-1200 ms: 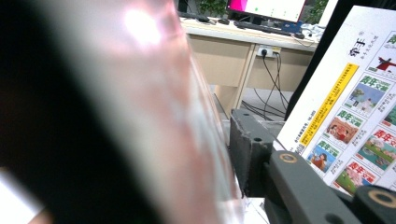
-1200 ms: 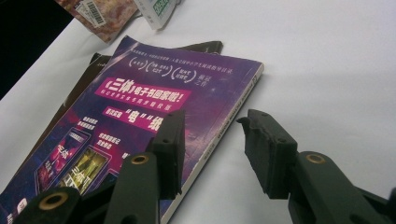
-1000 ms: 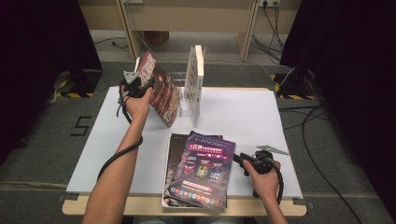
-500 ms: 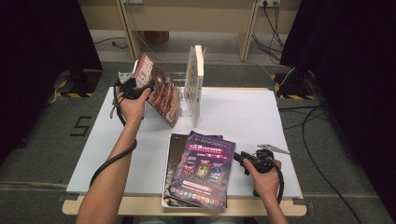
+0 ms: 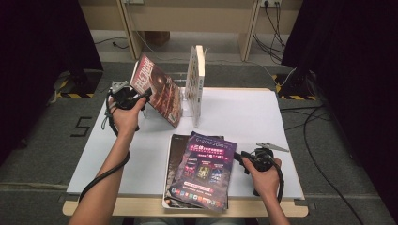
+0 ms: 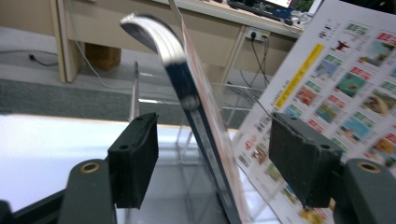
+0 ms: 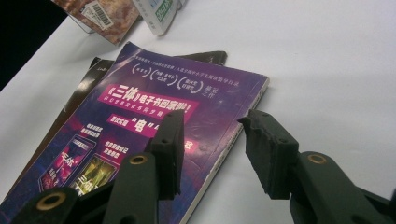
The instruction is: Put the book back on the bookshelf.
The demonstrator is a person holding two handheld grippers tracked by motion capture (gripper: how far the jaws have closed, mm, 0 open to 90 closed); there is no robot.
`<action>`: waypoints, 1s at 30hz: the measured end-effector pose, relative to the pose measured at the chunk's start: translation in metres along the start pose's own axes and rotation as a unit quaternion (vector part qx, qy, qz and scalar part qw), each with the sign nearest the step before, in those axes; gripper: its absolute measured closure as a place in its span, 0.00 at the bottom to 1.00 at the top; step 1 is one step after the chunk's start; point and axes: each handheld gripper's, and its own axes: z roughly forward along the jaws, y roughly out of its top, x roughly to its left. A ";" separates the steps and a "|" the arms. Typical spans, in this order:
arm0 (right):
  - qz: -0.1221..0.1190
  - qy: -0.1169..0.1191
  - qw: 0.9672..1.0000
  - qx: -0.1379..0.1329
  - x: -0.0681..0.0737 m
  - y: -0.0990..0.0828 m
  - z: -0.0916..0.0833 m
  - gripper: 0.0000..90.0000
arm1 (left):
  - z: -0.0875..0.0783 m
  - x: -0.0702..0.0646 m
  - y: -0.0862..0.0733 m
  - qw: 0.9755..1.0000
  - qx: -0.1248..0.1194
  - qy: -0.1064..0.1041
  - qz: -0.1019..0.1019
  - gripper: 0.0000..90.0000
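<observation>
A: Left tongs (image 5: pixel 146 95) have just sprung apart, and the magazine (image 5: pixel 157 90), upper left of the frame, leans free in its clear stand (image 6: pixel 205 116).

B: So it's placed. Right tongs (image 5: pixel 239 158) gape beside the purple booklet (image 5: pixel 202 169), lower centre on the desk (image 5: pixel 253 117).

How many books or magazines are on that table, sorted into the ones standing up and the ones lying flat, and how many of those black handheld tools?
Standing in the clear rack: 2, the reddish magazine and the pale one with a picture grid.
Lying flat in a pile: 2, the purple magazine and a dark one under it.
Handheld grippers: 2, left gripper and right gripper.
Total: 6
</observation>
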 end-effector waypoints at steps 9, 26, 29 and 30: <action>0.000 -0.010 1.000 0.019 0.005 0.011 0.004 0.64 | -0.019 -0.002 -0.016 0.999 0.031 -0.016 -0.004 0.40; 0.014 -0.032 0.997 0.064 -0.004 0.014 0.021 0.63 | -0.037 -0.021 -0.081 0.989 0.122 -0.077 0.016 0.44; 0.013 -0.032 0.997 0.070 -0.004 0.014 0.025 0.63 | -0.036 -0.033 -0.093 0.984 0.145 -0.099 0.022 0.45; 0.017 -0.032 0.997 0.073 -0.003 0.015 0.026 0.62 | -0.036 -0.035 -0.095 0.983 0.150 -0.102 0.028 0.45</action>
